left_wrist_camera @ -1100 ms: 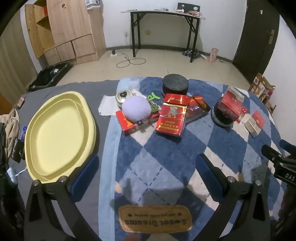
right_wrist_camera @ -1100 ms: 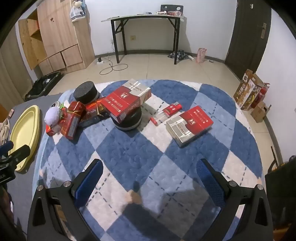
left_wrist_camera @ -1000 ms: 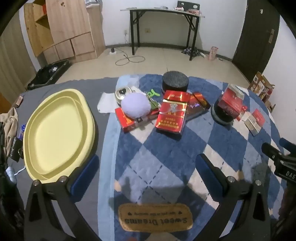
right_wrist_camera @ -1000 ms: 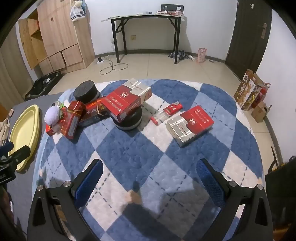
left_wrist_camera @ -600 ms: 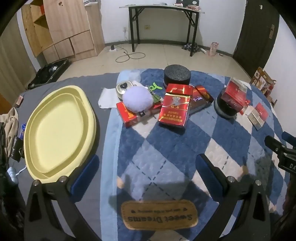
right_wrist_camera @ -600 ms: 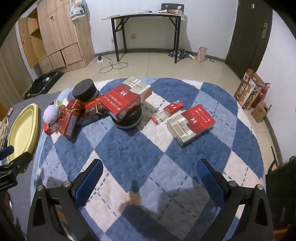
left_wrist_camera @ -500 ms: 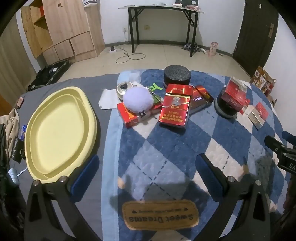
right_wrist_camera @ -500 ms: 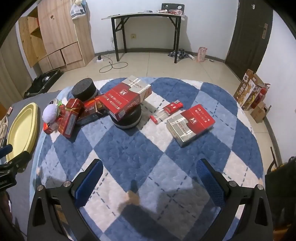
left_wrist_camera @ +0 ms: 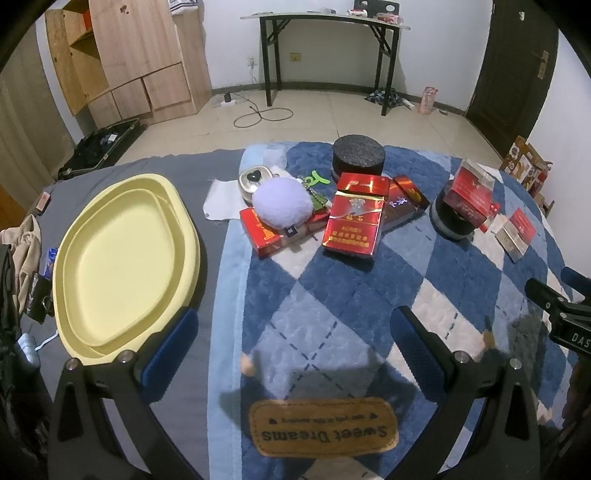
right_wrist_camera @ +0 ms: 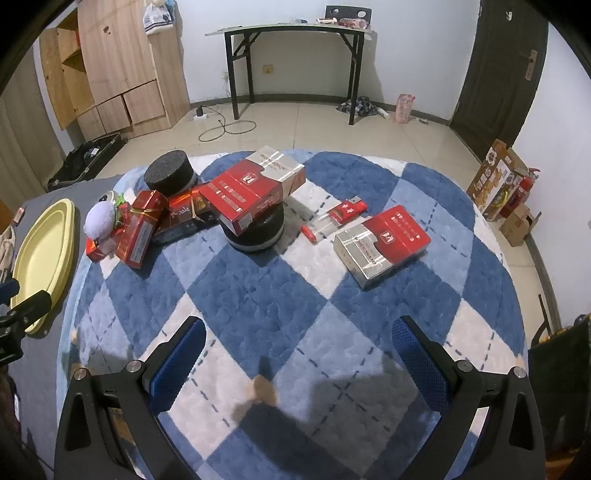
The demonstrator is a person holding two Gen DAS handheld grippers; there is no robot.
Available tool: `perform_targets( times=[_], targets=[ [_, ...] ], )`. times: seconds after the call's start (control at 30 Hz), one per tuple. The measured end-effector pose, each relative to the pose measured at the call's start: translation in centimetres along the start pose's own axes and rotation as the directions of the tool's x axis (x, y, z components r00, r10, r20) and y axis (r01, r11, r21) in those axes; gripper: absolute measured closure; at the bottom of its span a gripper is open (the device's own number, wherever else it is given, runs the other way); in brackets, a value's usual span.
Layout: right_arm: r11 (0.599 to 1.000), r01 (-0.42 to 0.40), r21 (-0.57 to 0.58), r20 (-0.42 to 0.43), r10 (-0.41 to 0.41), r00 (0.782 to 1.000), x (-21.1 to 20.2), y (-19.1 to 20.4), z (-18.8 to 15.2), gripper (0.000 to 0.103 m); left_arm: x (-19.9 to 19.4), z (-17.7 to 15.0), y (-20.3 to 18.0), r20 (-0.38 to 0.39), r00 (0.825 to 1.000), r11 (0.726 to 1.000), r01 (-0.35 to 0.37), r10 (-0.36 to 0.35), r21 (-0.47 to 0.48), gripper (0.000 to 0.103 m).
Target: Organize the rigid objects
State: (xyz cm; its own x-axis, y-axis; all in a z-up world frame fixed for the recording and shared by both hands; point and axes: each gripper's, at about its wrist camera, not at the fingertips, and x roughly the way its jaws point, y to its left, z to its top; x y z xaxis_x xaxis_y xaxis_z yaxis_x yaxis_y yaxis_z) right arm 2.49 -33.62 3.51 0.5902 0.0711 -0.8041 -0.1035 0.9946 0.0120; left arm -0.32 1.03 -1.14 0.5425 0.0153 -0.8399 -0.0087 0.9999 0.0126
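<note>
A yellow oval tray (left_wrist_camera: 74,258) lies on grey cloth left of the blue checked rug (left_wrist_camera: 332,295). Past the rug's middle sits a cluster: several red cartons (left_wrist_camera: 352,221), a lilac pompom (left_wrist_camera: 282,203), a small metal tin (left_wrist_camera: 255,181) and a black round foam block (left_wrist_camera: 357,155). A red carton (right_wrist_camera: 255,192) rests on a black puck (right_wrist_camera: 258,232). Another red carton (right_wrist_camera: 384,243) and a red lighter (right_wrist_camera: 345,212) lie to the right. My left gripper (left_wrist_camera: 291,332) and right gripper (right_wrist_camera: 297,345) hover open over the rug's near side, holding nothing.
A "Sweet Dreams" label (left_wrist_camera: 321,430) marks the rug's near edge. Clothes and small items (left_wrist_camera: 22,251) lie left of the tray. Beyond the bed are a wooden cabinet (left_wrist_camera: 129,62), a black-legged table (left_wrist_camera: 325,22), a floor cable (left_wrist_camera: 258,116) and cardboard boxes (right_wrist_camera: 498,184).
Both grippers have drifted slightly; the objects sit a touch nearer and more centred in each view. Nothing was picked up or moved, and both stay open.
</note>
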Motion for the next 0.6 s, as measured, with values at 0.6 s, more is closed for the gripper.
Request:
perform_targets(
  times=[0.6],
  targets=[
    [1.0, 0.0, -0.009, -0.006, 0.0, 1.0, 0.13, 0.06, 0.1, 0.0, -0.12, 0.22, 0.12, 0.0, 1.0, 1.0, 0.002, -0.002, -0.004, 0.0]
  ],
)
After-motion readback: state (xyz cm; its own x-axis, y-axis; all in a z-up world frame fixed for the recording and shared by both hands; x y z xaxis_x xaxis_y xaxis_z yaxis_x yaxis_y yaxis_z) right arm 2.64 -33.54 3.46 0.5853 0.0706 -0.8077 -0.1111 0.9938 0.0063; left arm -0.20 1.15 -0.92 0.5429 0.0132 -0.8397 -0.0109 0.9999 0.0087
